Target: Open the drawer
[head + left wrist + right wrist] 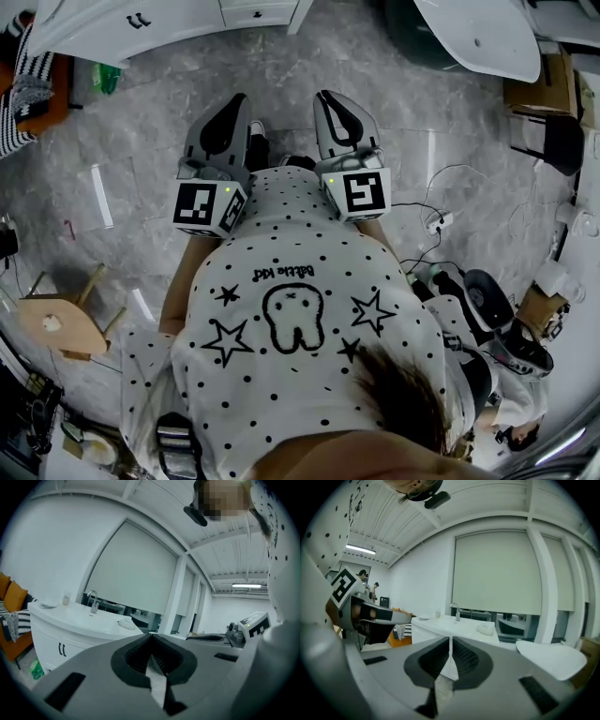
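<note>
Grey marble floor [141,122] runs ahead to a white vanity cabinet [112,23] with a chrome tap [93,603]. Its white drawer front with a small dark handle [255,13] sits flush at the far edge, well apart from both claws. The grey two-jaw left gripper [237,98] and right gripper [326,96] point towards it, each with jaws pressed together, holding nothing.

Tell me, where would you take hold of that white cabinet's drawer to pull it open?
By the small dark handle in the middle of the drawer front, coming straight at it from the floor side. It is the only part standing out of the flat white panel, which faces the person. Its exact shape is too small to tell.
</note>
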### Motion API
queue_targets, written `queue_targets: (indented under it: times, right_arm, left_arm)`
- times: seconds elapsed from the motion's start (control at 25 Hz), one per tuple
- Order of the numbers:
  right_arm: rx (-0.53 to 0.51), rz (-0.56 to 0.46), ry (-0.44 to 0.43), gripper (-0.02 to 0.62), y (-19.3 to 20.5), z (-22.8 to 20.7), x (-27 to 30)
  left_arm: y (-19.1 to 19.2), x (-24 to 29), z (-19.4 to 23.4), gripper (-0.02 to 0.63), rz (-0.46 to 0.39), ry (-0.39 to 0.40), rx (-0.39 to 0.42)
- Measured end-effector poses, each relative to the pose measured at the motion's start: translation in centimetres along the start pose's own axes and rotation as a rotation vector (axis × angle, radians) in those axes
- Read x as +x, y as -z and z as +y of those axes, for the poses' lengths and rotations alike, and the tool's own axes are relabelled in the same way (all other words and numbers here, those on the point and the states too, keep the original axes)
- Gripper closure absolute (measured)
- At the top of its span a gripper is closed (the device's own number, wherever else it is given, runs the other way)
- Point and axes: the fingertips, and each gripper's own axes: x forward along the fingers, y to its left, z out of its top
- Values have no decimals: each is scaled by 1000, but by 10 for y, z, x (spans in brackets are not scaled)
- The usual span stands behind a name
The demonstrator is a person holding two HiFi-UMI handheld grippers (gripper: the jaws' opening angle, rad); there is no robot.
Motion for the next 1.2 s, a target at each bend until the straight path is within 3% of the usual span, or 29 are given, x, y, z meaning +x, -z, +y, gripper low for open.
queue_targets:
  times: [0.4, 0.72, 0.92, 1.2]
  right_arm:
    - [41, 12, 27, 580, 1, 14, 29]
    - [56, 18, 41, 580, 6, 2, 38]
    - [60, 20, 29, 580, 10, -18, 46]
    - [70, 22, -31, 580, -16, -81, 110]
  left_arm:
    - [-8, 1, 42, 601, -5, -7, -21]
    - [-9, 14, 49, 601, 0, -14, -12]
    - [-8, 35, 46, 601, 3, -27, -7]
    - [-28, 113, 65, 601, 19, -81, -17]
